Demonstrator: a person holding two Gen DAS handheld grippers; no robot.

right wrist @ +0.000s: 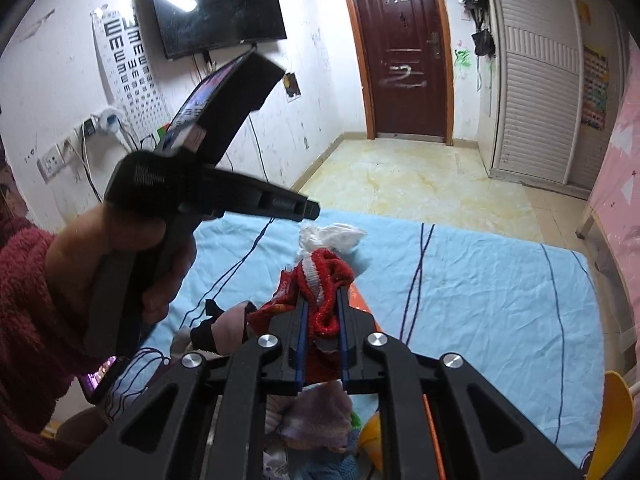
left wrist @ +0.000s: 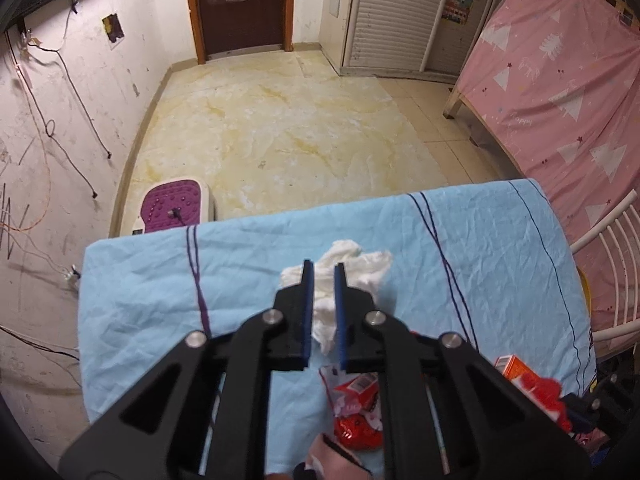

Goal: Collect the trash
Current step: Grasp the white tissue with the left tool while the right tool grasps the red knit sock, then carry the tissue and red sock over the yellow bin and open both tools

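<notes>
A crumpled white tissue (left wrist: 352,264) lies on the table's light blue cloth (left wrist: 140,288). My left gripper (left wrist: 323,270) hangs over it, its jaws narrowly apart with the tissue between them; whether they pinch it I cannot tell. A red and white wrapper (left wrist: 356,396) lies nearer, under the gripper. My right gripper (right wrist: 323,300) is shut on a red knitted cloth (right wrist: 326,276) with a white stripe. In the right wrist view the left gripper's body (right wrist: 208,196) is at left in a hand, its tip by the tissue (right wrist: 336,236).
An orange box (left wrist: 514,364) and red cloth (left wrist: 544,392) lie at the table's right. A pile of clothes (right wrist: 312,420) lies below my right gripper. A purple foot massager (left wrist: 176,208) is on the floor beyond. A pink-covered bed (left wrist: 560,92) and a white chair (left wrist: 612,264) stand right.
</notes>
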